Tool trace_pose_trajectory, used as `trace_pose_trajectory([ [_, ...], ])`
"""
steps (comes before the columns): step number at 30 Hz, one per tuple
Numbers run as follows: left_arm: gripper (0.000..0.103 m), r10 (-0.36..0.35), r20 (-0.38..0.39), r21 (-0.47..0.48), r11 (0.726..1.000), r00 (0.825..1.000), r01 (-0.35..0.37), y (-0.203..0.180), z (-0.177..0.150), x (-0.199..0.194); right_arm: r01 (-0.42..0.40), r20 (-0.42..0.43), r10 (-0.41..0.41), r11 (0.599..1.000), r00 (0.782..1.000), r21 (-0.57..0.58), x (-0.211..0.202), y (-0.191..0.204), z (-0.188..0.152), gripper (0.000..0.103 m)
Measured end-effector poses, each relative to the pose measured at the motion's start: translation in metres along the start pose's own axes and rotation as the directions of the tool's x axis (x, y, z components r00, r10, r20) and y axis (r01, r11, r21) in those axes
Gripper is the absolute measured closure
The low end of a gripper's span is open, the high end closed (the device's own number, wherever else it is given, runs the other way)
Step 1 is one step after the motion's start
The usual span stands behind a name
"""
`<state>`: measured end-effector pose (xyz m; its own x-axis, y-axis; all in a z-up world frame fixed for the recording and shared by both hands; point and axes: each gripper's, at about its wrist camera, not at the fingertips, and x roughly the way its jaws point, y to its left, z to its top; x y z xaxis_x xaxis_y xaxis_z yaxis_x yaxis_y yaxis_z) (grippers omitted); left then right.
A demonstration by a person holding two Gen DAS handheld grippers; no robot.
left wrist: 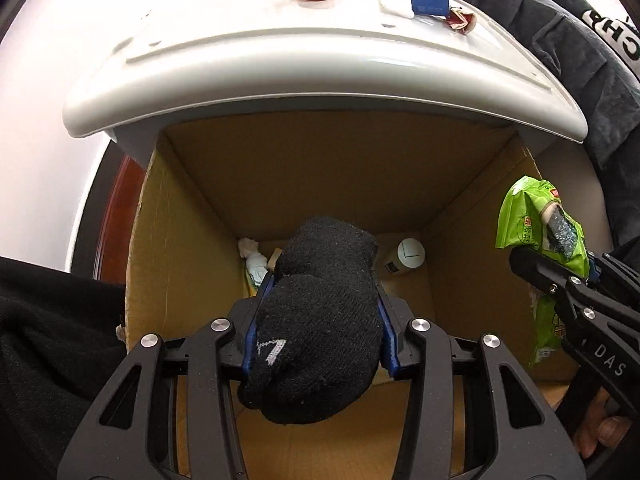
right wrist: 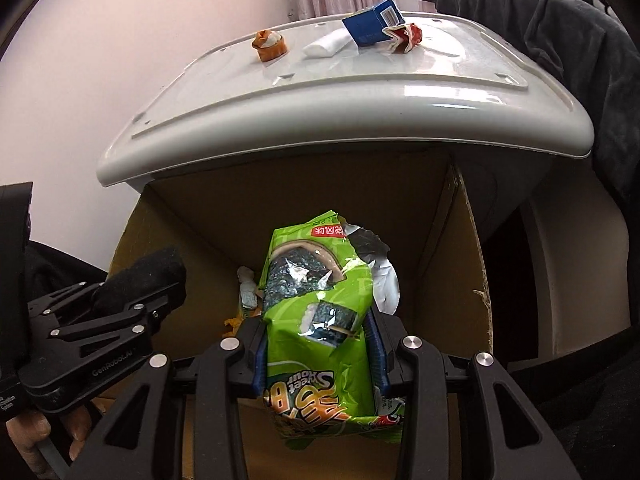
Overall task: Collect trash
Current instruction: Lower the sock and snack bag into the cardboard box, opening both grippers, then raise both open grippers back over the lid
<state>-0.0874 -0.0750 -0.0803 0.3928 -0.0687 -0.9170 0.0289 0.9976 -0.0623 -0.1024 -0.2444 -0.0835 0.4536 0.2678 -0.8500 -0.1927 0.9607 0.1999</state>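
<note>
Left gripper (left wrist: pixel 320 312) angled down over the open cardboard box (left wrist: pixel 304 176), fingers clamped on a black sock (left wrist: pixel 320 320). Sock bunched, long axis along the fingers, one end poking out past the tips toward the box floor. Right gripper (right wrist: pixel 318 344) alongside, also tilted into the box, pinching a green snack bag (right wrist: pixel 320 308). Bag upright between the fingers, long axis along them, torn top pointing away toward the far box wall, print upside down. Both held above the box floor, not touching it.

Box floor: white bottle (left wrist: pixel 405 258) on its side, crumpled white bit (left wrist: pixel 250 250), maybe tissue, half hidden.

Farther: white lid (right wrist: pixel 360 120) above the box's far wall, carrying orange wrapper (right wrist: pixel 270 45), white roll (right wrist: pixel 326 46), blue carton (right wrist: pixel 372 26), red wrapper (right wrist: pixel 408 38).
</note>
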Motion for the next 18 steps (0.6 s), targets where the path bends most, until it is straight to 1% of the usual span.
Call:
trace_pose_trajectory([
  [6,0.058,0.013,0.005,0.018,1.0,1.0,-0.013,-0.005,0.001,-0.001,-0.005,0.005,0.005,1.0,1.0,-0.006,-0.001,0.002,0.002,0.063],
  [7,0.056,0.012,0.007,0.019,1.0,1.0,-0.012,-0.007,0.001,-0.002,-0.005,0.004,0.005,1.0,1.0,-0.004,-0.001,0.001,0.002,0.06],
  [8,0.053,0.014,0.009,0.016,1.0,1.0,-0.014,-0.006,0.002,-0.002,-0.005,-0.001,0.005,1.0,1.0,0.0,-0.001,0.0,0.002,0.052],
  [9,0.039,0.023,0.009,0.013,1.0,1.0,-0.024,-0.006,0.003,-0.002,0.001,-0.006,-0.001,1.0,1.0,0.004,-0.001,-0.001,0.002,0.045],
  [10,0.023,0.052,0.015,0.008,0.999,0.999,-0.052,-0.006,0.002,-0.003,0.012,-0.001,-0.011,1.0,1.0,0.01,-0.001,-0.001,0.003,0.037],
  [11,0.02,0.067,0.022,0.005,0.998,0.998,-0.067,-0.004,0.001,-0.006,0.018,0.012,-0.019,1.0,1.0,0.015,-0.004,-0.002,0.003,0.037],
  [13,0.019,0.068,0.031,0.0,0.998,0.997,-0.068,-0.002,0.001,-0.008,0.01,0.024,-0.011,0.999,1.0,0.033,-0.007,-0.005,0.004,0.037],
  [15,0.019,0.063,0.014,-0.003,0.998,0.998,-0.063,-0.002,0.0,-0.006,0.01,0.035,-0.012,0.998,0.999,0.054,-0.01,-0.009,0.005,0.037],
  [18,0.019,0.064,0.009,-0.004,0.998,0.998,-0.064,-0.002,0.0,-0.005,0.005,0.04,-0.008,0.996,0.999,0.087,-0.012,-0.015,0.005,0.037],
])
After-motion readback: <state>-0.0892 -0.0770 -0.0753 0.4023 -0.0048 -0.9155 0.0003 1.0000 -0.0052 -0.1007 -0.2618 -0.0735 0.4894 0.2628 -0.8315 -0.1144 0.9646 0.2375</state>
